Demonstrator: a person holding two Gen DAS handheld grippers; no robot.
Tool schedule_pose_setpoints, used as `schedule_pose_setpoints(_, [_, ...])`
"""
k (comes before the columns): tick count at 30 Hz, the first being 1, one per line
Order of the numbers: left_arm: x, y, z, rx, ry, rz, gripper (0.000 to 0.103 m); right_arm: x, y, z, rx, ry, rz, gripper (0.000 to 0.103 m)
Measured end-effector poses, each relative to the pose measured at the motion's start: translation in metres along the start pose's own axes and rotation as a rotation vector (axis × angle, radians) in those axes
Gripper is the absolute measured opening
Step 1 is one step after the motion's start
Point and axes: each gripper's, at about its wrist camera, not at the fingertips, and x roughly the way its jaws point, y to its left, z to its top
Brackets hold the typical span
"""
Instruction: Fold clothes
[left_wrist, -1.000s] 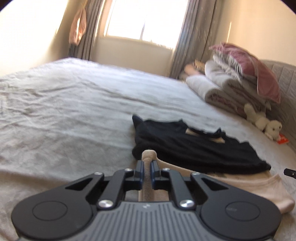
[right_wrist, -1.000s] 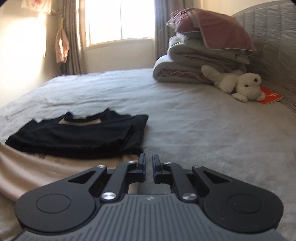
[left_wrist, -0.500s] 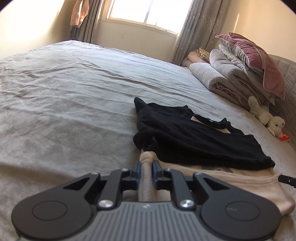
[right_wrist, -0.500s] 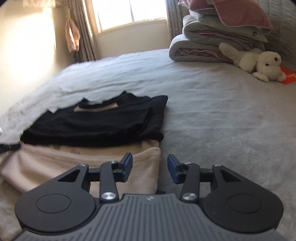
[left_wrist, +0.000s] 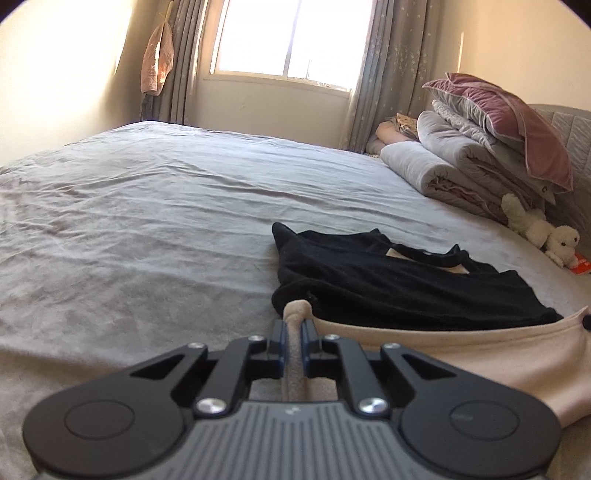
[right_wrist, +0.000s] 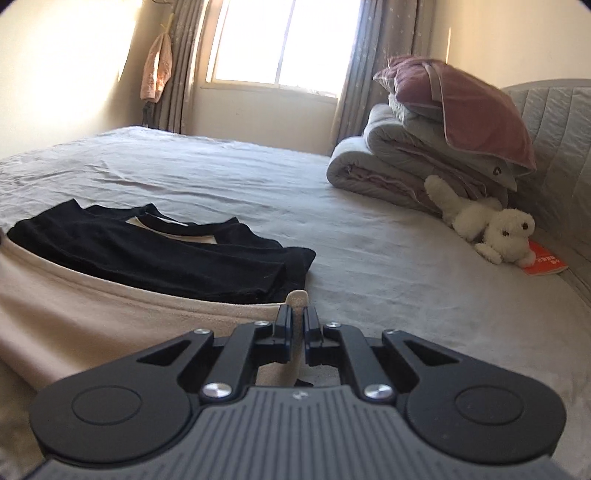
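A beige garment (left_wrist: 461, 354) lies spread on the grey bed, with a folded black shirt (left_wrist: 388, 284) on its far part. My left gripper (left_wrist: 293, 332) is shut on the beige garment's left near corner, and a tuft of the cloth pokes out past the fingertips. In the right wrist view the beige garment (right_wrist: 92, 306) stretches to the left under the black shirt (right_wrist: 147, 254). My right gripper (right_wrist: 298, 321) is closing tight on its right near corner, with a beige tuft (right_wrist: 297, 297) showing between the pads.
Rolled grey duvets (left_wrist: 443, 166) with a pink pillow (right_wrist: 472, 110) are stacked at the headboard on the right. A white plush dog (right_wrist: 491, 229) and a red booklet (right_wrist: 545, 264) lie beside them. Grey bedsheet (left_wrist: 147, 221) stretches left toward the window.
The right gripper opened beside the beige corner half a second ago and has now closed on it. The left gripper kept its hold on the other corner.
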Motion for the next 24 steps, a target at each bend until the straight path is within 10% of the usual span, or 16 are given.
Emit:
schedule_pose_setpoints(8, [0.014, -0.004, 0.002, 0.004, 0.051, 0.017, 0.012, 0.033, 0.005, -0.005, -0.010, 0.129, -0.050, 0.007])
schedule_pose_setpoints(15, [0.013, 0.007, 0.009, -0.061, 0.073, -0.075, 0.019, 0.027, -0.004, 0.005, 0.094, 0.135, -0.001, 0.034])
schedule_pose_setpoints(24, [-0.031, -0.017, -0.009, 0.162, -0.171, -0.023, 0.008, -0.004, 0.007, -0.005, 0.043, -0.017, -0.021, 0.008])
